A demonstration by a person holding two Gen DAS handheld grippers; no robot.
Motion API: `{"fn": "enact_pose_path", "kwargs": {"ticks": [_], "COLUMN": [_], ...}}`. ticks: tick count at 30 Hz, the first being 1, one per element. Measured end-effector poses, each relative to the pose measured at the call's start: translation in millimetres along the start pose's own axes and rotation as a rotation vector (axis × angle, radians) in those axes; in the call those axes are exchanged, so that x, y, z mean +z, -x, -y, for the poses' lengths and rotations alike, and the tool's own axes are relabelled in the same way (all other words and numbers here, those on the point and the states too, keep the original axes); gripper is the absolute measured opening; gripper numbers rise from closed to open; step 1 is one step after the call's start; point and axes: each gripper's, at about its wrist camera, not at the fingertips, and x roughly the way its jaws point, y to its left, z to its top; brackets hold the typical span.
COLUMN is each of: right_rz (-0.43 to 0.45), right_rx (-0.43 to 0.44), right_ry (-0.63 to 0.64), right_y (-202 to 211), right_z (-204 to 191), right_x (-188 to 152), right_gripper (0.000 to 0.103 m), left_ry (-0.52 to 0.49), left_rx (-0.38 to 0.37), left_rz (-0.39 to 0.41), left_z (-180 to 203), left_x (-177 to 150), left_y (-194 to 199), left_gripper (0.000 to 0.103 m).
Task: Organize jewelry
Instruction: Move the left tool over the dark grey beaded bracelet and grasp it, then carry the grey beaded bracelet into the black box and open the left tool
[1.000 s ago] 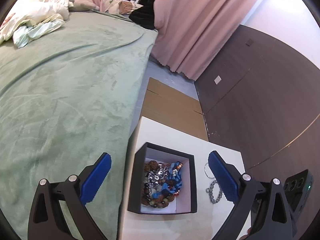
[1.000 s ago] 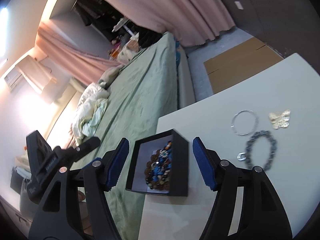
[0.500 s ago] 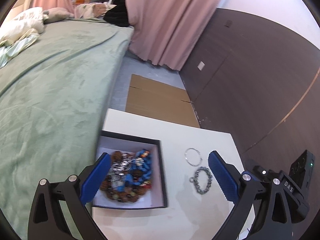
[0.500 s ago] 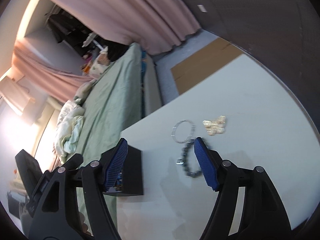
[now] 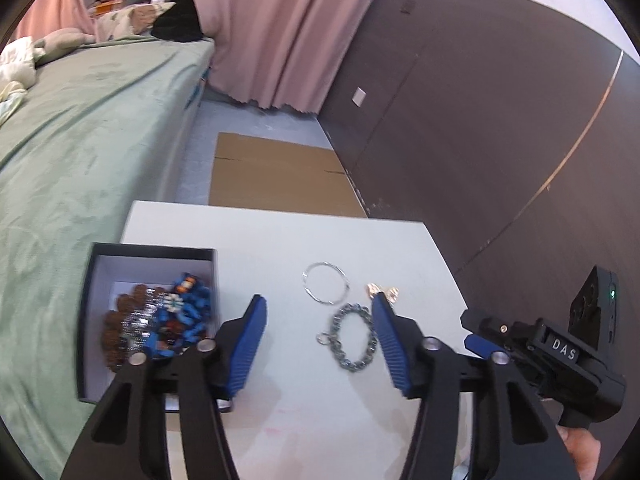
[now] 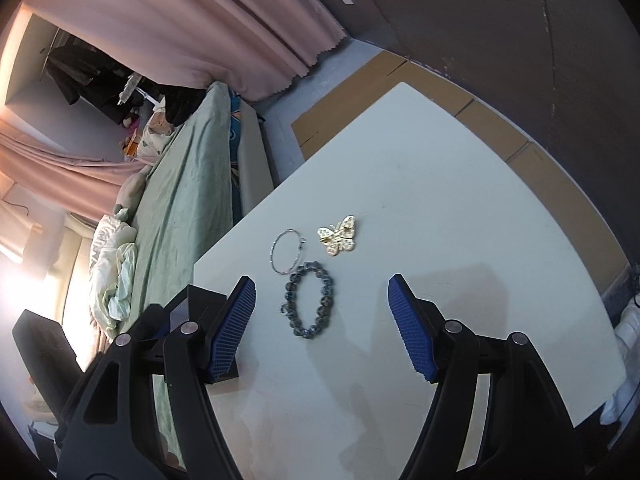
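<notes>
Beaded bracelet (image 5: pixel 354 338) lies flat on the white table (image 5: pixel 280 240), well right of the black box (image 5: pixel 152 254) that already holds a heap of beads and chains. Thin wire hoop (image 5: pixel 326 289) lies touching or just short of the bracelet's far edge; gold butterfly brooch (image 6: pixel 338 235) sits just beyond, on the side away from the box.

Left gripper (image 5: pixel 318 344): jaws have just been closing, now half spread, nothing pinched; the bracelet shows between the blue pads, not pressed. Right gripper (image 6: pixel 320 328): spread wide, empty, also framing the bracelet.

Handling, judged: bracelet light, limp, beads hard and rounded, likely to roll under the pads. Best pinched across one strand of the loop, away from its clasp ring. Hoop stiff, thin, slippery, hard to lift off flat. Brooch rigid, wings possibly delicate; grip across the body.
</notes>
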Motion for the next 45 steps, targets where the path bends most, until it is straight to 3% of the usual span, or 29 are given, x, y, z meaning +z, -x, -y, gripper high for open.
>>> {"fn": "enact_pose_path", "kwargs": {"ticks": [12, 22, 30, 31, 33, 37, 45], "right_rz": [-0.013, -0.037, -0.051, -0.052, -0.056, -0.066, -0.051], "right_rx": [0.021, 0.039, 0.03, 0.024, 0.014, -0.007, -0.064], "right_ry": [-0.057, -0.12, -0.114, -0.111, -0.105, -0.082, 0.003], "right_y": [13.2, 15.0, 13.8, 12.5, 9.8, 3.2, -5.5], "right_z": [23.5, 38.8, 40.4, 39.7, 37.0, 32.2, 16.2], "right_x": [7.1, 9.8, 11.5, 11.4, 12.2, 10.2, 7.9], "right_gripper": [0.07, 0.069, 0.069, 0.069, 0.069, 0.069, 0.069], "left_ry": [-0.114, -0.163, -0.282, -0.297, -0.308, -0.249, -0.183], "left_rx": [0.036, 0.113, 0.19, 0.209, 0.25, 0.194, 0.091], "left_rz": [-0.099, -0.168, -0.188, -0.189, -0.185, -0.203, -0.144], "left_z": [32.9, 36.3, 52.3, 54.3, 54.4, 44.4, 38.8], "left_x": [-14.5, -21.5, -32.3, -33.3, -34.5, -28.2, -11.1], "left_y": [-61.9, -107.7, -129.8, -130.9, -131.9, -128.2, -94.1], "left_gripper": [0.032, 0.032, 0.032, 0.03, 0.01, 0.006, 0.006]}}
